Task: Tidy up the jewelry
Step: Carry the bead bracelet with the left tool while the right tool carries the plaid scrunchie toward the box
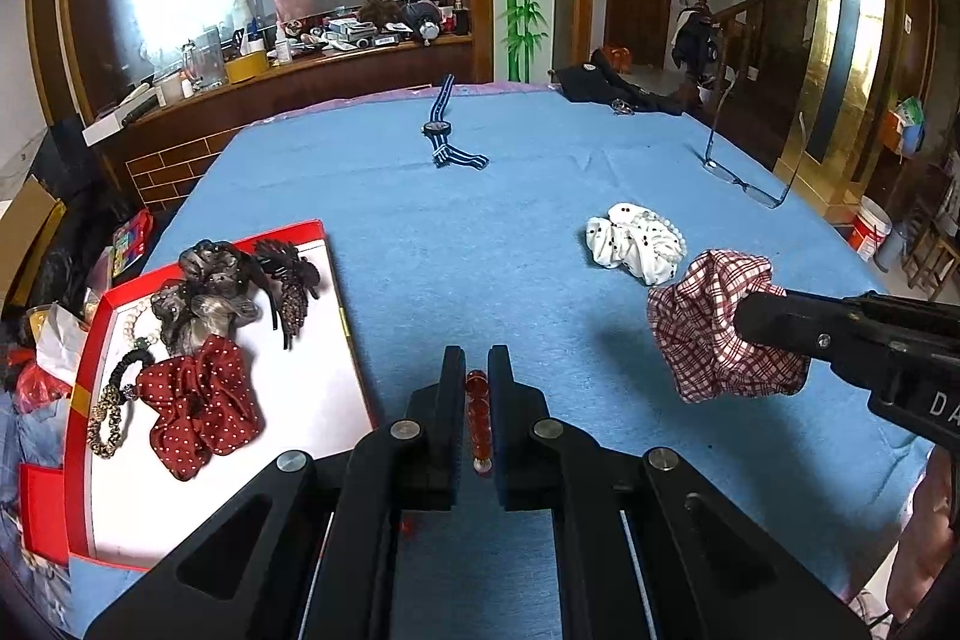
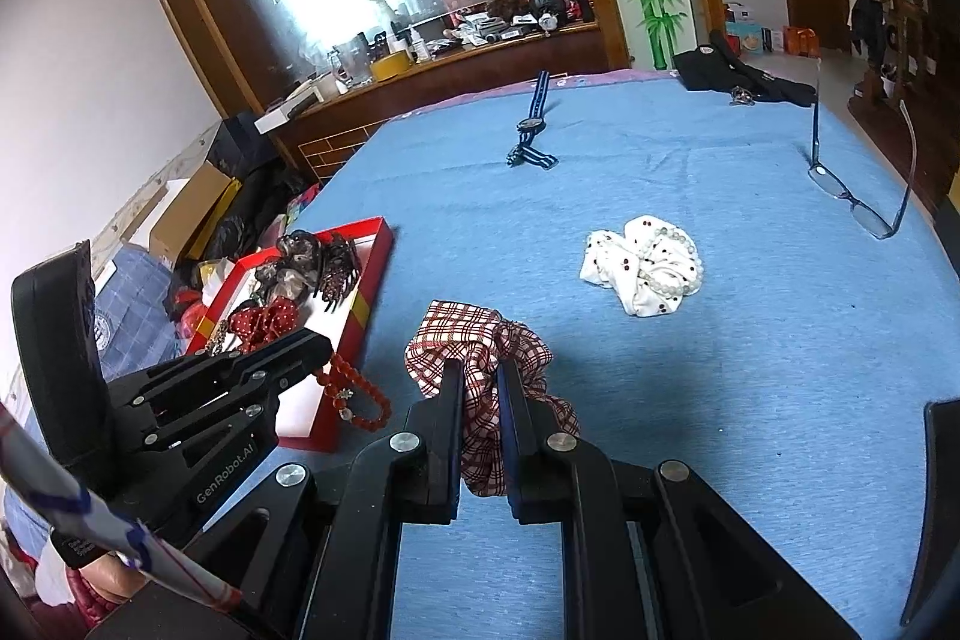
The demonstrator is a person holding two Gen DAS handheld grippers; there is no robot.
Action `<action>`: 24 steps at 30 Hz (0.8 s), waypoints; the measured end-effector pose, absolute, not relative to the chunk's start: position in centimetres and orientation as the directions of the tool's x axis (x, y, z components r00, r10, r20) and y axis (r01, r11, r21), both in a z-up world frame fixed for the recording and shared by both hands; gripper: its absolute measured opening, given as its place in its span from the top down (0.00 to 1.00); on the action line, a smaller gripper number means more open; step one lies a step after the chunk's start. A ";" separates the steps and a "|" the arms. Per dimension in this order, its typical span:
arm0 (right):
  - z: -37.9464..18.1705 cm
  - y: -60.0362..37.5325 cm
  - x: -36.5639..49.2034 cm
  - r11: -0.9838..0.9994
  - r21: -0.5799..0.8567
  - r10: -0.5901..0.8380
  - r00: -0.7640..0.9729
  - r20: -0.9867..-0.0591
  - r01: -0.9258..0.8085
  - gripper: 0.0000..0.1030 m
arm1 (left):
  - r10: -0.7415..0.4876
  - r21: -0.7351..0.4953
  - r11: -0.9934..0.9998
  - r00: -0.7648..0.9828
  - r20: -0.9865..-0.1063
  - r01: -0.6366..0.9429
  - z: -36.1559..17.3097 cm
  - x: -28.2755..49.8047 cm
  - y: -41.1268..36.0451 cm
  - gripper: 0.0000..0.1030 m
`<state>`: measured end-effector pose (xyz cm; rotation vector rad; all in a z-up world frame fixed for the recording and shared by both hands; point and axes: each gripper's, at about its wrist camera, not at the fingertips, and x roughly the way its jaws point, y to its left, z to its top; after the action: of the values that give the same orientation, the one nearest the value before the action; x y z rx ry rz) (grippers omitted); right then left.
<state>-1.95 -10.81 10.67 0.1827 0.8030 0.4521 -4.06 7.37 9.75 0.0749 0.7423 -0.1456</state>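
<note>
My left gripper (image 1: pixel 475 358) is shut on a red bead bracelet (image 1: pixel 478 415), which hangs from it beside the tray's right edge (image 2: pixel 354 391). The red tray (image 1: pixel 327 364) with a white floor lies at the left and holds a red dotted bow (image 1: pixel 201 415), a grey scrunchie (image 1: pixel 207 292), dark hair clips (image 1: pixel 291 289) and a beaded band. My right gripper (image 2: pixel 481 370) is shut on a red-and-white plaid scrunchie (image 2: pixel 474 340), lifted above the blue cloth; from the left wrist it shows at the right (image 1: pixel 702 325). A white dotted scrunchie with a pearl bracelet (image 2: pixel 645 268) lies farther back.
A blue cloth covers the table (image 1: pixel 480 232). A striped-strap watch (image 1: pixel 447 130) lies at the far middle, glasses (image 1: pixel 747 184) stand at the far right edge, and a dark garment (image 1: pixel 612 85) lies at the back. Clutter and boxes (image 2: pixel 198 214) sit off the table's left side.
</note>
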 end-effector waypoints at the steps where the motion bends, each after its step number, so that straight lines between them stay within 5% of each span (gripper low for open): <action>1: 10.7 -10.6 -2.0 0.889 0.324 0.458 0.604 -0.652 -0.324 0.87 | -0.105 0.015 0.988 0.730 -0.676 0.157 9.8 -4.1 7.5 0.93; 24: 11.9 -2.4 -2.0 0.851 0.268 0.503 0.549 -0.668 -0.452 0.87 | -0.049 -0.047 0.999 0.778 -0.626 0.025 11.3 -6.0 15.2 0.93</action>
<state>-2.00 -2.45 11.91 0.0673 0.8126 0.5658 -6.00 15.18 11.25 -0.0368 0.6780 -0.0399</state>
